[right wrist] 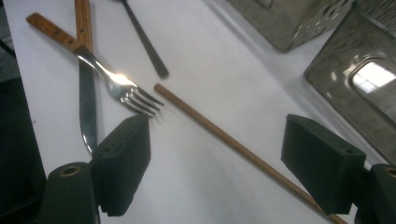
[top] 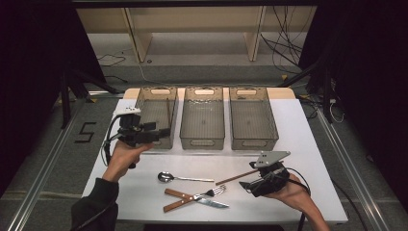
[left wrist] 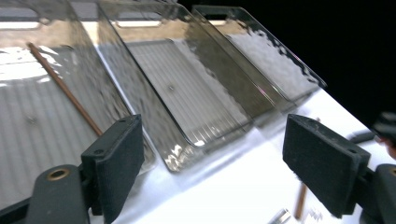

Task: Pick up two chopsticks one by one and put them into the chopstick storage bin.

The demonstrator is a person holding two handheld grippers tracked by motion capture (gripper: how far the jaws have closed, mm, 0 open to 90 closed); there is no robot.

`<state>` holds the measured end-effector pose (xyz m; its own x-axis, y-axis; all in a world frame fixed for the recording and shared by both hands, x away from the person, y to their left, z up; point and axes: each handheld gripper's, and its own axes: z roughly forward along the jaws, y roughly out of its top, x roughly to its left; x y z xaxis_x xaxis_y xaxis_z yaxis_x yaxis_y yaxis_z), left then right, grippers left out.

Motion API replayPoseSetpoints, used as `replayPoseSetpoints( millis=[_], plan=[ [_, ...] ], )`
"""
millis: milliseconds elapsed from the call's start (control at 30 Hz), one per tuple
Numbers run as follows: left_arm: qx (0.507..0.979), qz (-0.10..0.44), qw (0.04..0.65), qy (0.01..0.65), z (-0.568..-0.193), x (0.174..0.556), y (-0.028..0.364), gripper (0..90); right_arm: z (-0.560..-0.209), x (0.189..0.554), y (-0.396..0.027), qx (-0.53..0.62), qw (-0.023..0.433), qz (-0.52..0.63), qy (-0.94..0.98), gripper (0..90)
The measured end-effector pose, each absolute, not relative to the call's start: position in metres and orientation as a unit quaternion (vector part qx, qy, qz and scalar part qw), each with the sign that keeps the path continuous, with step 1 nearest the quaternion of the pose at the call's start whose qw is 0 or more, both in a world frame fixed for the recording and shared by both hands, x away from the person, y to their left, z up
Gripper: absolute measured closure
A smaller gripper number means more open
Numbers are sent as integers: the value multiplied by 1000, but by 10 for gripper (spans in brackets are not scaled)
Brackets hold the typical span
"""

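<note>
Both tools agape | left tool [top: 161,133] at left bin [top: 155,117] rim | right tool [right wrist: 217,158] astride chopstick [right wrist: 243,149]

A dark sleeve [top: 94,202] is worn on the left arm; the right forearm is left bare. Both grippers are built black, with square foam-like pads [right wrist: 122,163] and a brass-coloured insert [left wrist: 58,174] set in each jaw base. A grey three-cornered plate [top: 272,158] is carried by the right gripper [top: 257,185], a white block by the left gripper [top: 159,133], and a black cable [top: 107,144] is trailed.
</note>
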<state>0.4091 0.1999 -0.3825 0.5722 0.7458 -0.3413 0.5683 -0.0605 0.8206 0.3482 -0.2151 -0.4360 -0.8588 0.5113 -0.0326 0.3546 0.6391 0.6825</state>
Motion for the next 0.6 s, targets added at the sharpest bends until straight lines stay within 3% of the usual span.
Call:
replayPoseSetpoints(
  millis=[600],
  plan=[
    [718,114,543,420,-427,358,191,164,-446,377,-201,207,73,276,936,332]
  ],
)
